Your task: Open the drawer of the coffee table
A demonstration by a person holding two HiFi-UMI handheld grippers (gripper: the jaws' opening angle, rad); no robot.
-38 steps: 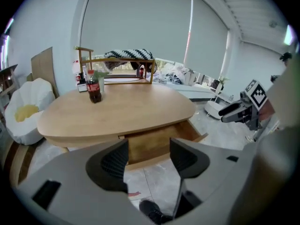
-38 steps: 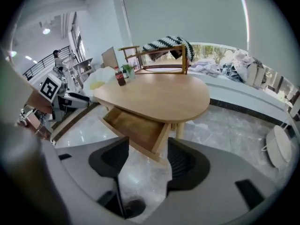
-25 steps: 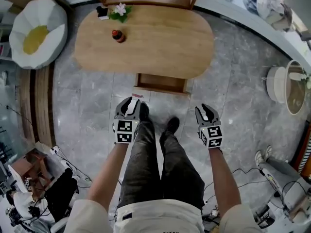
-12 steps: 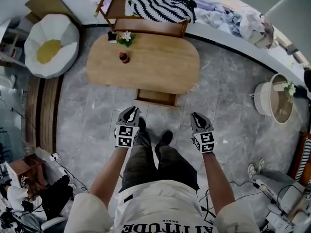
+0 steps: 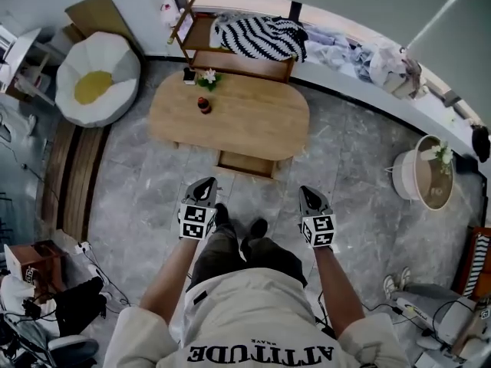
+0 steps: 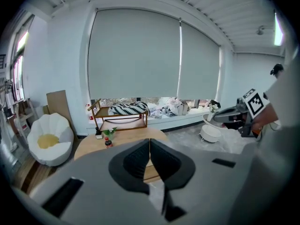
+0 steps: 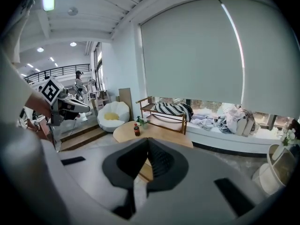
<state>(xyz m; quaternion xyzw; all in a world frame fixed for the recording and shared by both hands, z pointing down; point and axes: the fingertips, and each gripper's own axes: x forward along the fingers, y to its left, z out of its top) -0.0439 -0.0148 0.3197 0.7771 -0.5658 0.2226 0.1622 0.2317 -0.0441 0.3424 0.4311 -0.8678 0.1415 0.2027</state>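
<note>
Both tools have just closed on nothing: left tool [image 5: 205,184] and right tool [image 5: 308,194] are pinched shut in front of us. The drawer [image 5: 245,164] juts from under the oval worktop [image 5: 245,121], well ahead — looks already out. It's stiff wood and probably slides easily — we'd take its front edge at the centre and pull straight.

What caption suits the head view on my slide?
Person facing the wooden coffee table, drawer pulled out, left hand-held gripper and right hand-held gripper both shut, empty.

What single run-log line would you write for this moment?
drawer: open | left gripper: just closed, empty | right gripper: just closed, empty | both clear of coffee table
</note>
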